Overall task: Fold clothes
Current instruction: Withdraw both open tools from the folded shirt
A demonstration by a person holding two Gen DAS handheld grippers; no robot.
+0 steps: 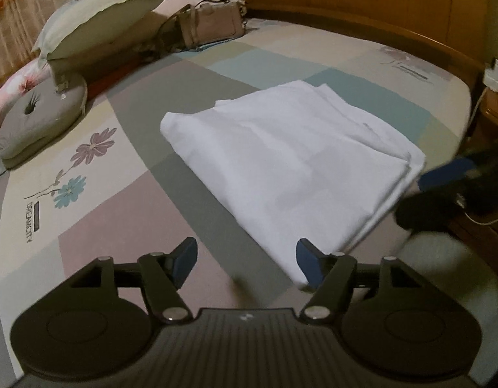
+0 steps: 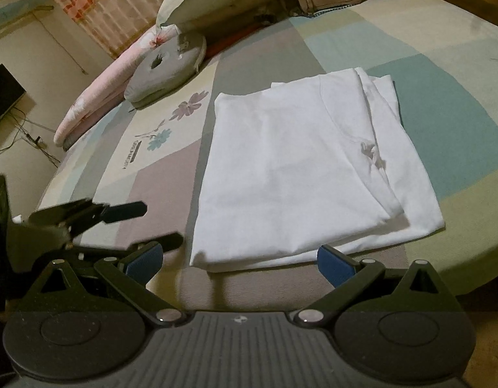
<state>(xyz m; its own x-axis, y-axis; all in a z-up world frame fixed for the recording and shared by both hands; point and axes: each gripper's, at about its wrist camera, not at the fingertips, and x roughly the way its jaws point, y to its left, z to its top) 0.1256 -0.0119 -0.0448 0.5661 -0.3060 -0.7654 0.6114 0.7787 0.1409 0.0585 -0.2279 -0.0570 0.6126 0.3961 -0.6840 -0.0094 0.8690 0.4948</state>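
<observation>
Both grippers, left (image 1: 246, 260) and right (image 2: 239, 260), jaws wide apart, empty, near the bed's (image 2: 469, 135) front edge. Just beyond, folded white garment (image 2: 291, 168) flat mid-bed; pillows (image 1: 96, 21) along the far edge.

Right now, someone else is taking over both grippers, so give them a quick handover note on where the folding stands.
Left gripper: open, empty, at the garment's near corner.
Right gripper: open, empty, straddling the garment's near edge.
White garment: lies flat on the patchwork bedsheet, folded into a layered rectangle; the layers on its right side are stepped, not flush.
Pillow, round cushion and handbag sit at the bed's far side, apart from the garment.
Done: main folds, apparently.
Left: perhaps one more fold or squaring the edges; I cannot tell whether more clothes wait.
</observation>
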